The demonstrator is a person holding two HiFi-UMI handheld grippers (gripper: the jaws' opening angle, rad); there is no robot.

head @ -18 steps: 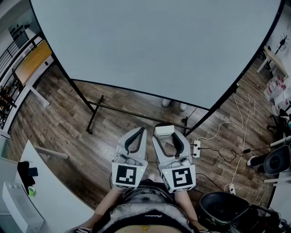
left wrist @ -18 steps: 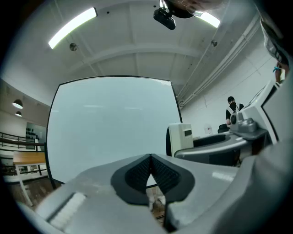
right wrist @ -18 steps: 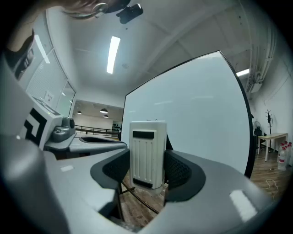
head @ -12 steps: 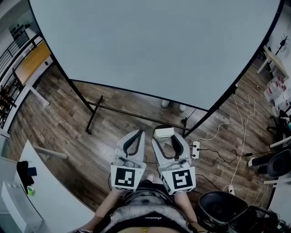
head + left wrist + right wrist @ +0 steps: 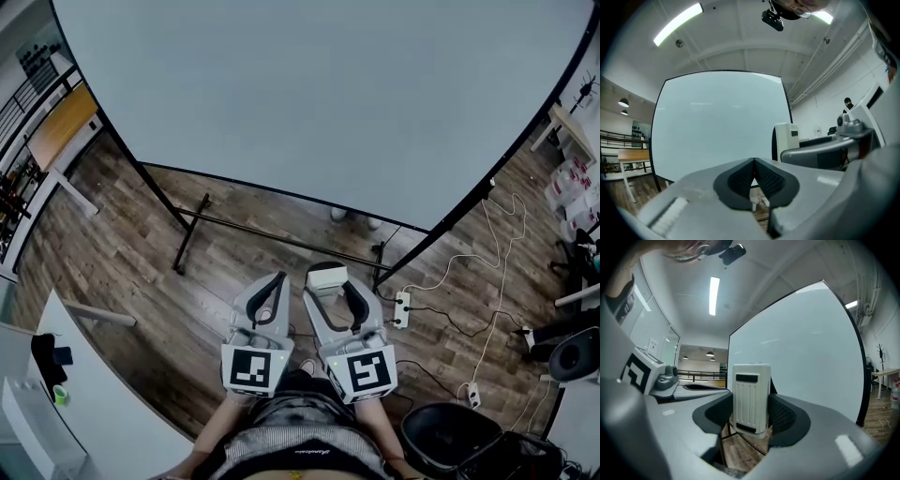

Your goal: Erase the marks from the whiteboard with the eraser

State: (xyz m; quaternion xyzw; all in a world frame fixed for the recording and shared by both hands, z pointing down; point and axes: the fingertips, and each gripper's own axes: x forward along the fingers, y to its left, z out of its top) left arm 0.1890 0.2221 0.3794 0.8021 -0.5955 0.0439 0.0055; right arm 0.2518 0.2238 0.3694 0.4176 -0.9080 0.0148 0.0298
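A large whiteboard (image 5: 319,94) on a black frame fills the upper head view; its surface looks blank, with no marks showing. My right gripper (image 5: 327,283) is shut on a white eraser (image 5: 326,277), held low near my body, well short of the board. In the right gripper view the eraser (image 5: 750,397) stands upright between the dark pads, with the whiteboard (image 5: 806,352) to the right. My left gripper (image 5: 272,286) is beside it, shut with nothing in it; its pads (image 5: 740,178) meet at the tips in front of the whiteboard (image 5: 722,122).
The board's black stand and crossbar (image 5: 253,230) rest on a wood floor. A power strip (image 5: 402,307) and white cables lie at the right. A dark bin (image 5: 450,441) sits at the lower right, a white table (image 5: 84,412) at the lower left.
Both grippers have drifted slightly down and left in the head view, toward my body. The eraser stays clamped in the right one.
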